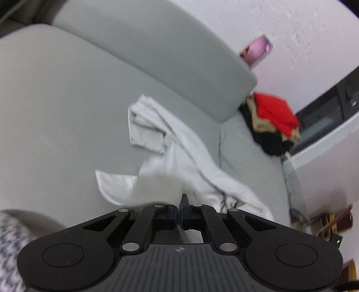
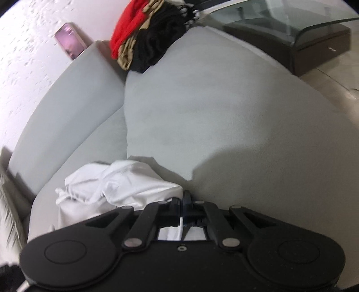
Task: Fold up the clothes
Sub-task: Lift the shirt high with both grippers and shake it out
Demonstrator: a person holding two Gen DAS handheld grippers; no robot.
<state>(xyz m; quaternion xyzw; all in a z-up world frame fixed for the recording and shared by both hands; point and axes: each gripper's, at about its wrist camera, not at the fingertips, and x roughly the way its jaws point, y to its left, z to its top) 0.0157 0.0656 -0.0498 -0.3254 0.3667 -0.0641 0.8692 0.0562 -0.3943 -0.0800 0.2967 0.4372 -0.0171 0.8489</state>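
Observation:
A white garment (image 1: pixel 179 157) lies crumpled across the grey sofa seat (image 1: pixel 56 123), trailing from the backrest down to my left gripper (image 1: pixel 182 202). That gripper is shut on a fold of the white cloth, which bunches up right at its fingertips. In the right wrist view the same white garment (image 2: pixel 116 184) is heaped just left of my right gripper (image 2: pixel 185 198), which is shut on its edge; cloth shows through the gap behind the fingers.
A pile of red, tan and black clothes (image 1: pixel 271 121) sits on the sofa's far end, also the pile (image 2: pixel 145 33) in the right view. A pink phone (image 1: pixel 257 50) leans on the wall. A glass table (image 2: pixel 291 20) stands beyond the sofa.

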